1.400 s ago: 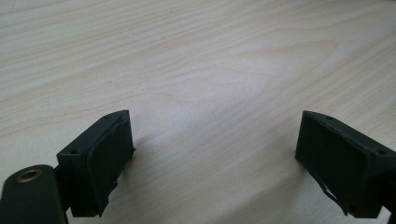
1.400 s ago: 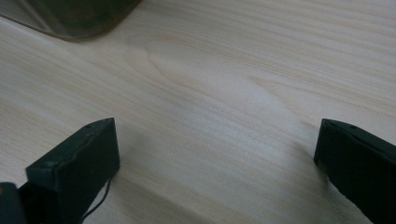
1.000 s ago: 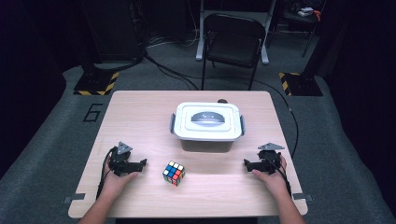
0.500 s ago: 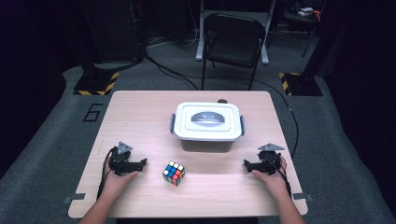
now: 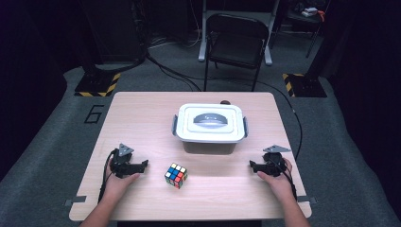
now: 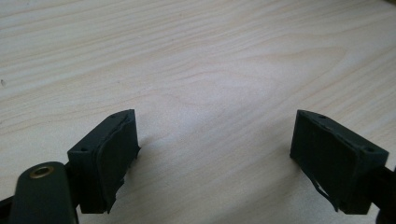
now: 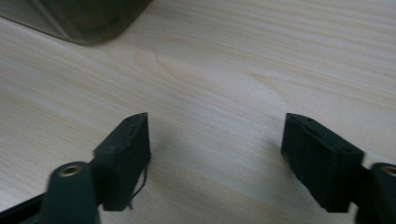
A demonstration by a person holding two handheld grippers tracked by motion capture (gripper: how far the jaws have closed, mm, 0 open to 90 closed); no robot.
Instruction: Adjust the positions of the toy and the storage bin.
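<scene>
A multicoloured puzzle cube lies on the wooden table, near the front edge and between my two hands. Behind it stands a white lidded container with a grey handle and side clips. My left gripper rests on the table left of the cube, pointing toward it; its jaws stand wide apart over bare wood. My right gripper rests at the front right, pointing left. Its jaws have just been closing and still stand apart, with nothing between them.
The container's dark lower corner shows at the top left of the right gripper view. A black folding chair stands beyond the table's far edge. Cables run across the grey floor around it.
</scene>
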